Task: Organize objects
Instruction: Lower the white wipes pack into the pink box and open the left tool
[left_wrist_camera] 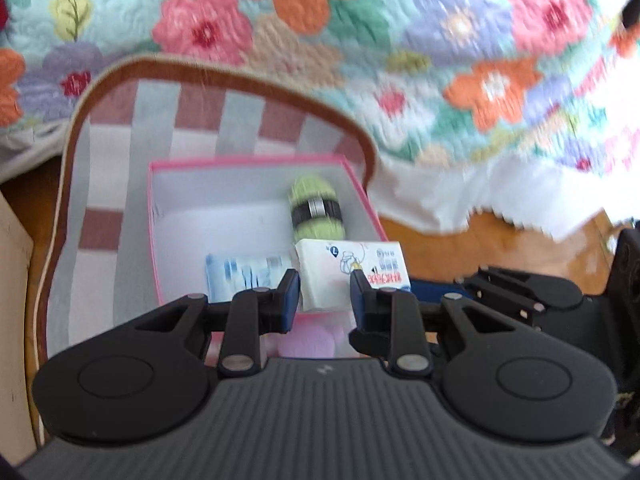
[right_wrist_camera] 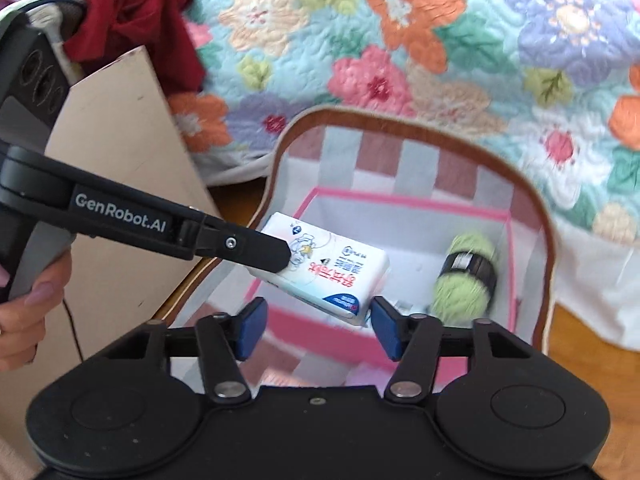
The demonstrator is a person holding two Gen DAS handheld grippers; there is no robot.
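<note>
My left gripper (left_wrist_camera: pixel 325 294) is shut on a white tissue pack (left_wrist_camera: pixel 352 270) and holds it over the near edge of a pink-rimmed white box (left_wrist_camera: pixel 256 164). The same pack shows in the right wrist view (right_wrist_camera: pixel 332 270), pinched by the left gripper's fingers (right_wrist_camera: pixel 264 258). Inside the box lie a green yarn ball with a black band (left_wrist_camera: pixel 318 208) (right_wrist_camera: pixel 466 276) and a blue-and-white packet (left_wrist_camera: pixel 244 276). My right gripper (right_wrist_camera: pixel 318 326) is open and empty, just below the held pack.
The box sits inside a striped pink-and-grey fabric basket (left_wrist_camera: pixel 120 152) (right_wrist_camera: pixel 400 152) on a wooden floor. A floral quilt (left_wrist_camera: pixel 440 60) hangs behind. A cardboard panel (right_wrist_camera: pixel 120 184) and red cloth (right_wrist_camera: pixel 132 16) are at the left.
</note>
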